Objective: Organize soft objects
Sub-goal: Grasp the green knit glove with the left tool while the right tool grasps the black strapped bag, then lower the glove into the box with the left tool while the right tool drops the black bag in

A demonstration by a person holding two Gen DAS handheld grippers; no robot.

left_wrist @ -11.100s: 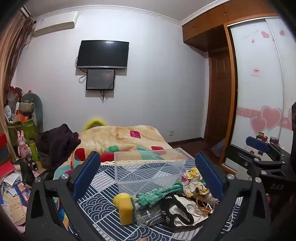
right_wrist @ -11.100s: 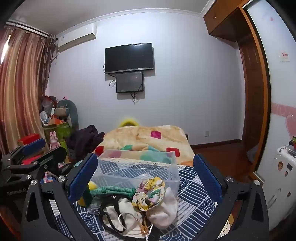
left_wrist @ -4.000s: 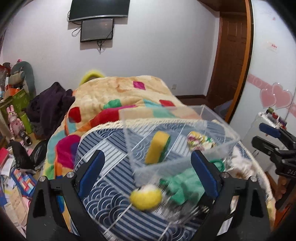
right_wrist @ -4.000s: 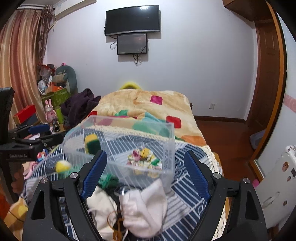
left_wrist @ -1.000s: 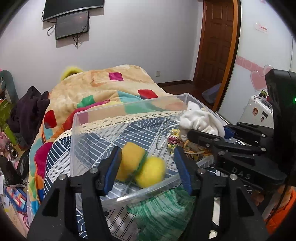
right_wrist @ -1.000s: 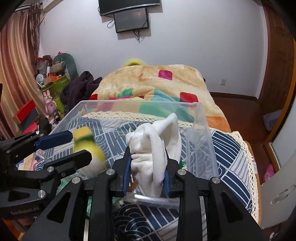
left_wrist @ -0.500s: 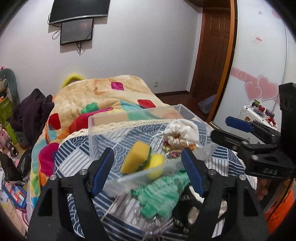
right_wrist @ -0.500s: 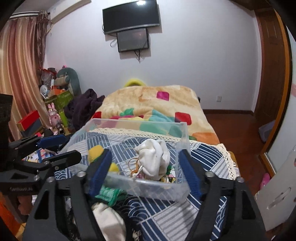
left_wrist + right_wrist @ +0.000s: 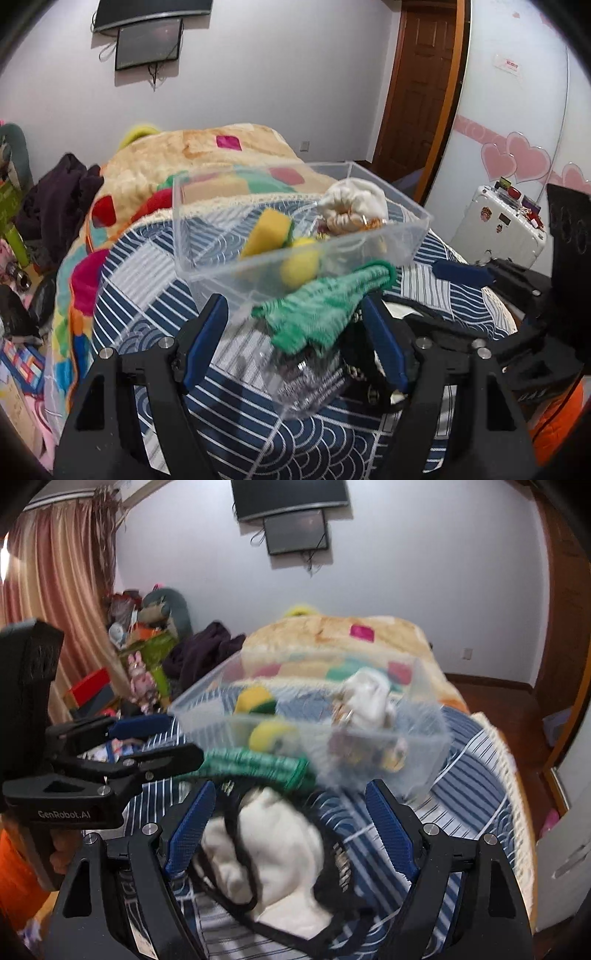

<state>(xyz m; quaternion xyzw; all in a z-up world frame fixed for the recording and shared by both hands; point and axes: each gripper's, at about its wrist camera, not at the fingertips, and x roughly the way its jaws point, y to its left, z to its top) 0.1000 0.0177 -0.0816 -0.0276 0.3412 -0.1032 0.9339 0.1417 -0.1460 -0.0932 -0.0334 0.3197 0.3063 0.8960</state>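
**A:** What are the hand-held grippers doing?

**B:** The left hand-held gripper (image 9: 295,339) is spread wide with nothing between its blue pads, poised over a green knitted cloth (image 9: 325,306). The right hand-held gripper (image 9: 288,827) is equally wide and holds nothing, hovering above a white pouch (image 9: 273,845) tangled with a black strap (image 9: 236,886).

**A:** What lies beneath them?

**B:** A bed with a blue patterned cover (image 9: 147,266). On it sits a clear plastic bin (image 9: 388,243), just beyond the cloth.

**A:** And inside the bin?

**B:** A white drawstring bag (image 9: 354,206), a yellow sponge (image 9: 269,232) and a small yellow ball (image 9: 301,264).
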